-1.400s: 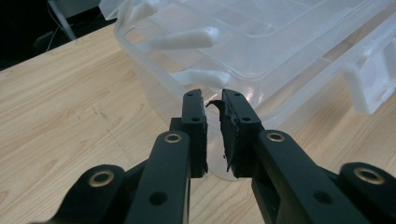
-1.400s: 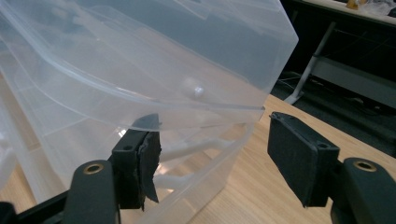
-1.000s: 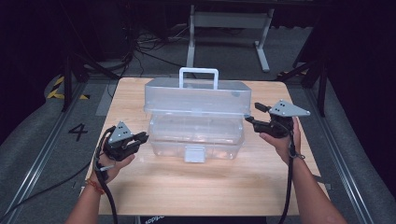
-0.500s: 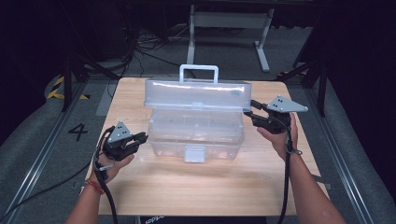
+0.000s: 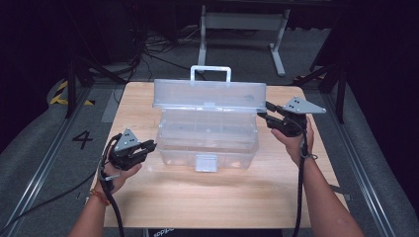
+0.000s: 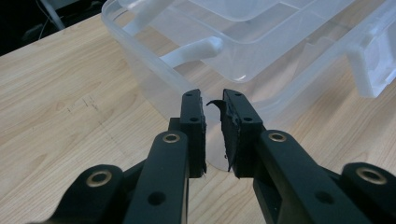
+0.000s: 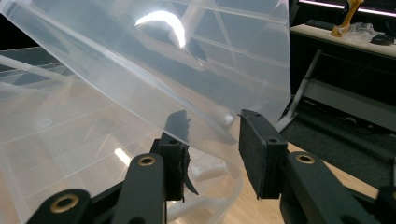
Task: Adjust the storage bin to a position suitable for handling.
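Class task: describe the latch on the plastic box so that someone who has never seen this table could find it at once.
On the wooden table stands a clear box with its lid raised. Look at the middle of the box's near wall, low down: the latch is a small whitish flap, more opaque than the see-through walls around it.

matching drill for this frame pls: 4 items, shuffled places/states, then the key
Items:
1. lid
2. left gripper
3. right gripper
4. front latch

Places/states:
A. at the lid's right end, fingers astride its edge
B. middle of the box's near wall
C. raised, handle at the far side
D. at the box's near-left corner

Pairs: 1-C, 2-D, 3-A, 4-B
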Demonstrator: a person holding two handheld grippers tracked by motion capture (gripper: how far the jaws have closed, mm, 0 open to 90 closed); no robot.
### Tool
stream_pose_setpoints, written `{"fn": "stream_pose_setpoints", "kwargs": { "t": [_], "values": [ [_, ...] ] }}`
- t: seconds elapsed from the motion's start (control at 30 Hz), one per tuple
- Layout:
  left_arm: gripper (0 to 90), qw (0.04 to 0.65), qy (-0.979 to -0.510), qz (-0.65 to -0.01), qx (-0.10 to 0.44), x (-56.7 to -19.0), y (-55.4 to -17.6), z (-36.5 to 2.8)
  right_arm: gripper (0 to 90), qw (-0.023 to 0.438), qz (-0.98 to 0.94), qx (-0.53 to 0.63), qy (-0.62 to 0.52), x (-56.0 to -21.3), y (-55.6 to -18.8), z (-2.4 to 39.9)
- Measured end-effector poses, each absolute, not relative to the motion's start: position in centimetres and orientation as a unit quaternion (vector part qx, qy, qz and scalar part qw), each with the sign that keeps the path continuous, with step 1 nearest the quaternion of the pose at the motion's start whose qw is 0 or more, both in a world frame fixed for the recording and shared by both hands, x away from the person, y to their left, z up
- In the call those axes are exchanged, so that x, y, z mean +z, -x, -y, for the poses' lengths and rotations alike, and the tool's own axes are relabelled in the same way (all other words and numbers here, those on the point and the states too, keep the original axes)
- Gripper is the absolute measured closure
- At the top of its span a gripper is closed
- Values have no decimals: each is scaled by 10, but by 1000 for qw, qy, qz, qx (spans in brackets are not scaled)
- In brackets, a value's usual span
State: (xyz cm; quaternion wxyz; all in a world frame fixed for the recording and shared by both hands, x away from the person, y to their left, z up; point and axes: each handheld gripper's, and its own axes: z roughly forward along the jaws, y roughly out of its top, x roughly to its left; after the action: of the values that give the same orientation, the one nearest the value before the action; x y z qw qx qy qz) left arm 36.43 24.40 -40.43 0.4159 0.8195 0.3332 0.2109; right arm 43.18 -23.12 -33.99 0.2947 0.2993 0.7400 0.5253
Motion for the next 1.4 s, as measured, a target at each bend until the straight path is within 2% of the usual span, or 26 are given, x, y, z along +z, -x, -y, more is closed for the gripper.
{"fn": "stream_pose_setpoints", "kwargs": {
  "t": [0.43,0.63,1.03,1.23,1.4],
  "values": [
    [777,402,-828,-328,211,-404,-365,-245,655,318,-728,529,-299,-335,-438,229],
    [760,405,-827,-329,211,-404,-365,-245,656,309,-721,539,-309,-334,-441,229],
    [713,406,-829,-318,215,-404,-360,-246,678,319,-711,540,-316,-330,-447,228],
    [622,395,-827,-331,224,-412,-351,-254,694,323,-700,543,-333,-329,-449,225],
    [549,350,-843,-348,211,-434,-344,-263,696,324,-700,543,-332,-328,-450,225]
  ]
}}
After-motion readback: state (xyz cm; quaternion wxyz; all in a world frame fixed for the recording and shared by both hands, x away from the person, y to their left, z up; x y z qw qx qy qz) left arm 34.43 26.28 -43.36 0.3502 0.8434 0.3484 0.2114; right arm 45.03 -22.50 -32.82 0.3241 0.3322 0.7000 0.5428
